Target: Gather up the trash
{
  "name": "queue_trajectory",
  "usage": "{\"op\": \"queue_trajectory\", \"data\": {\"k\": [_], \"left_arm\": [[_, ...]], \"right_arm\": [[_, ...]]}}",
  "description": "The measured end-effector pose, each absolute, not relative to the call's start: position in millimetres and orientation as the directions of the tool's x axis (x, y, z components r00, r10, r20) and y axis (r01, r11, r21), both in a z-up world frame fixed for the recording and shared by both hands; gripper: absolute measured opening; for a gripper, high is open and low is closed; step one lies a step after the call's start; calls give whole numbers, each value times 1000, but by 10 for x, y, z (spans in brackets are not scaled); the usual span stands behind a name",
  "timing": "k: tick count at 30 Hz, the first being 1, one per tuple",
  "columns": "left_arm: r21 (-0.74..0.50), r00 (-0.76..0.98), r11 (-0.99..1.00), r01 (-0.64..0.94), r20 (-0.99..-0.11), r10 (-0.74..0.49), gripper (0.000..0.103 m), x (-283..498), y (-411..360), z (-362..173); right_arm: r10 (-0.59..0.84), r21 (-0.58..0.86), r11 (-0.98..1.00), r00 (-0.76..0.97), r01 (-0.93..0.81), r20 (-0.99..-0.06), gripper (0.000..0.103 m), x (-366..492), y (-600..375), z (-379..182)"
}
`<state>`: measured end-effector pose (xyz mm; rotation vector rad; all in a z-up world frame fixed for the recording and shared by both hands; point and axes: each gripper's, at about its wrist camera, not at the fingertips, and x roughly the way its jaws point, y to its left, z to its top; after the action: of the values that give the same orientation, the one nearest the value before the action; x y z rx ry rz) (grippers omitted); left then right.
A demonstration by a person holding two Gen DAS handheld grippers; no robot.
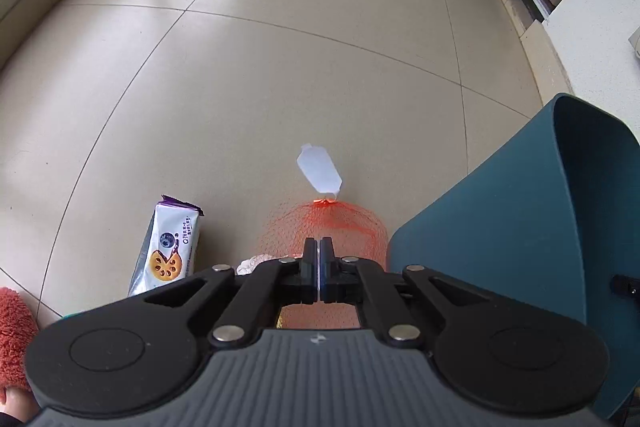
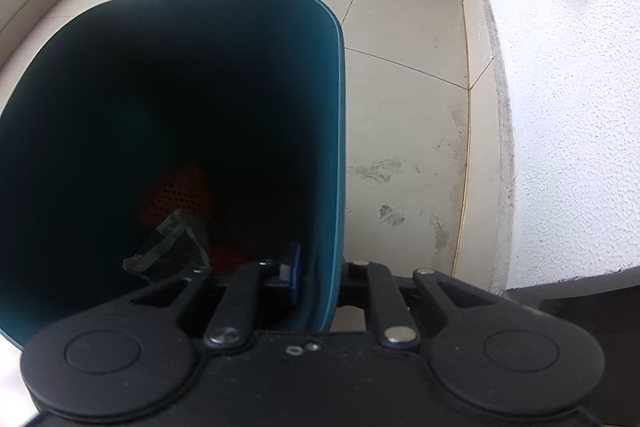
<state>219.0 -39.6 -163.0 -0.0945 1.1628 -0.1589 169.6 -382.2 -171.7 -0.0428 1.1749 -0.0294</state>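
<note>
Pinching the orange net bag (image 1: 332, 223), the left hand-held gripper (image 1: 319, 259) has its jaws closed together; the net's white tag (image 1: 319, 169) trails on the floor (image 1: 280, 67) beside a biscuit packet (image 1: 170, 251). The right hand-held gripper (image 2: 320, 275) clamps the teal bin (image 2: 338, 107) wall, one finger (image 2: 292, 273) inside, where trash (image 2: 172, 243) lies.

The left wrist camera looks low and forward along the beige tiled floor (image 1: 280, 67), near the ground, while the right wrist camera looks down closely into the dark teal plastic bin (image 2: 336, 107), which both views share (image 1: 500, 227).
</note>
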Motion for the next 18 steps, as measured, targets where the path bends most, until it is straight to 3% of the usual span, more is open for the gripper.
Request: {"op": "queue_trajectory", "data": {"k": [5,11,14,15,16,18], "left_arm": [[-130,410,982,138,-895,-176,1,2098,-440,-1329],[-193,339,973,125,-913,-225,6,1989,-362,-1569],[-164,292,981,107,-938,-189,25,1935,-302,-1844],[-164,277,982,96,-943,-185,42,1906,-268,-1937],[-167,261,982,91,-947,-185,66,1876,-234,-2037],[-152,244,985,79,-955,-167,83,1805,-178,-2242]], "right_arm": [[-38,-38,999,385,8,-922,13,1692,-3873,-1751],[-39,-44,999,388,-4,-921,13,1684,-3897,-1764],[-43,-51,999,388,-10,-921,13,1679,-3889,-1770],[-44,-53,999,389,-11,-920,13,1677,-3886,-1772],[-45,-54,998,389,-12,-920,13,1672,-3873,-1775],[-46,-54,998,389,-11,-920,13,1671,-3872,-1772]]}}
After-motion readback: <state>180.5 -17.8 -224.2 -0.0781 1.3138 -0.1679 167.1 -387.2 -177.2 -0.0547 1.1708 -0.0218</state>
